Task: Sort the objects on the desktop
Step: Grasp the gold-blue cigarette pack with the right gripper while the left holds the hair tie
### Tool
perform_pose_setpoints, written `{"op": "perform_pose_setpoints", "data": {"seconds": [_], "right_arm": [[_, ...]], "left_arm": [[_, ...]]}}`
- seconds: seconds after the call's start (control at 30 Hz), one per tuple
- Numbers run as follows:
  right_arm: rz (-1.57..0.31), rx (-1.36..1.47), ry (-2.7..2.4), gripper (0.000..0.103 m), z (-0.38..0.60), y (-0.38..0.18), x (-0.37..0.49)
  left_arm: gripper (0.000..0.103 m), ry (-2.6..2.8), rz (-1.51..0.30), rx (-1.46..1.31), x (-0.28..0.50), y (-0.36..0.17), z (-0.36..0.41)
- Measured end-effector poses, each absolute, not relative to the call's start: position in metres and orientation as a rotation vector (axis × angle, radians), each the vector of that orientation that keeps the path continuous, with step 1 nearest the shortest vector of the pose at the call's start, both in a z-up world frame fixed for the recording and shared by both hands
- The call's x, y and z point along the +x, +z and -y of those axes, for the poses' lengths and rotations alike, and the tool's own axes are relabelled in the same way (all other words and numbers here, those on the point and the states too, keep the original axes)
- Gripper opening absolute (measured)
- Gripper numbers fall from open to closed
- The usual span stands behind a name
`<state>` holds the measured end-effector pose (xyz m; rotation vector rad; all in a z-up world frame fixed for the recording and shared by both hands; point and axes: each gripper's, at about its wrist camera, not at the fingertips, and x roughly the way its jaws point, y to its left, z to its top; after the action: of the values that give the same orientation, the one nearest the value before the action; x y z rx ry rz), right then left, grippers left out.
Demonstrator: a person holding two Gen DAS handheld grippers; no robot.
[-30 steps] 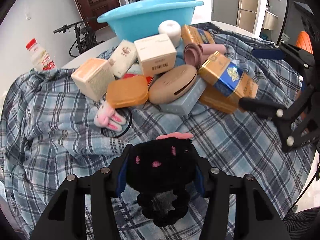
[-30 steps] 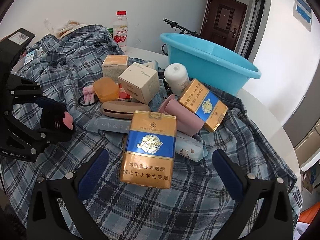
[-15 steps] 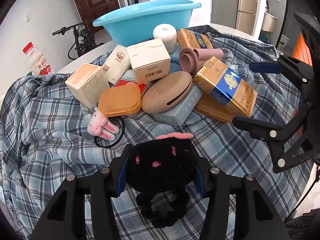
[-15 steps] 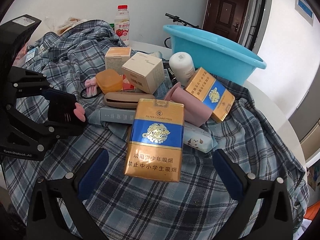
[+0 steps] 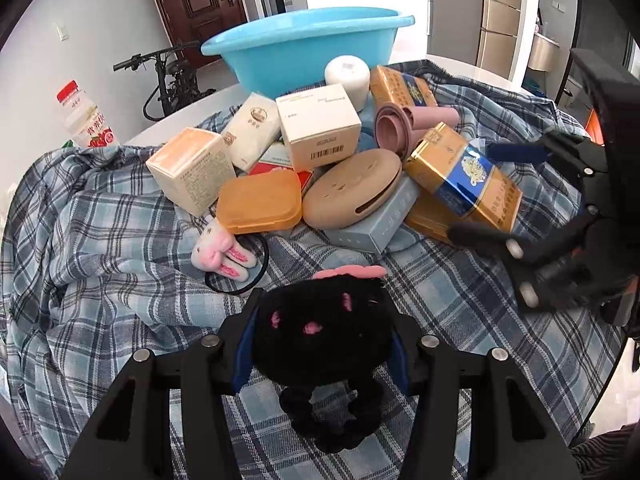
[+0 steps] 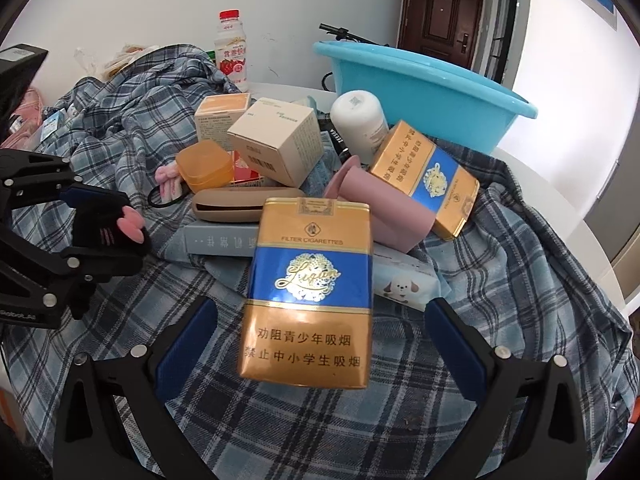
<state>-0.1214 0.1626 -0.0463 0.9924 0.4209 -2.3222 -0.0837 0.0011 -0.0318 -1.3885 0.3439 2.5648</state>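
While the blue basin (image 5: 304,44) waits behind the pile, your right gripper (image 6: 316,344) straddles the gold cigarette carton (image 6: 308,292) lying at the pile's near edge on the plaid cloth (image 6: 500,280). It looks light, stiff and glossy, so take it by its long side edges. Those jaws have just been narrowing but sit clear of it. Your left gripper (image 5: 320,336) stays clenched on the soft black plush scrunchie (image 5: 324,328).

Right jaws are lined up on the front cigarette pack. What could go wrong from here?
1. The gold-and-blue cigarette pack leans on the grey-blue box and tissue pack; a right gripper grab might drag them.
2. The black plush scrunchie in the left gripper dangles and may snag the plaid cloth.
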Motion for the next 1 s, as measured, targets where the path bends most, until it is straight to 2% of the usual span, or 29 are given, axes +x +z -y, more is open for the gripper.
{"op": "perform_pose_setpoints", "data": {"seconds": [0.03, 0.07, 0.2, 0.4, 1.0], "right_arm": [[-0.411, 0.987, -2.332, 0.081, -0.163, -0.046, -0.122], [-0.400, 0.992, -2.335, 0.053, -0.165, -0.047, -0.123], [-0.286, 1.052, -2.302, 0.051, -0.177, -0.046, -0.128], [-0.332, 0.989, -2.353, 0.051, -0.189, -0.029, -0.117], [-0.279, 0.907, -2.401, 0.053, -0.198, 0.005, -0.111]], "left_arm": [[0.056, 2.561, -0.342, -1.386, -0.083, -0.031, -0.001], [0.056, 2.559, -0.341, -1.384, -0.083, -0.030, -0.002], [0.056, 2.551, -0.354, -1.375, -0.083, -0.025, -0.005], [0.056, 2.560, -0.371, -1.351, -0.085, -0.013, -0.010], [0.056, 2.563, -0.359, -1.301, -0.090, 0.006, -0.030]]}}
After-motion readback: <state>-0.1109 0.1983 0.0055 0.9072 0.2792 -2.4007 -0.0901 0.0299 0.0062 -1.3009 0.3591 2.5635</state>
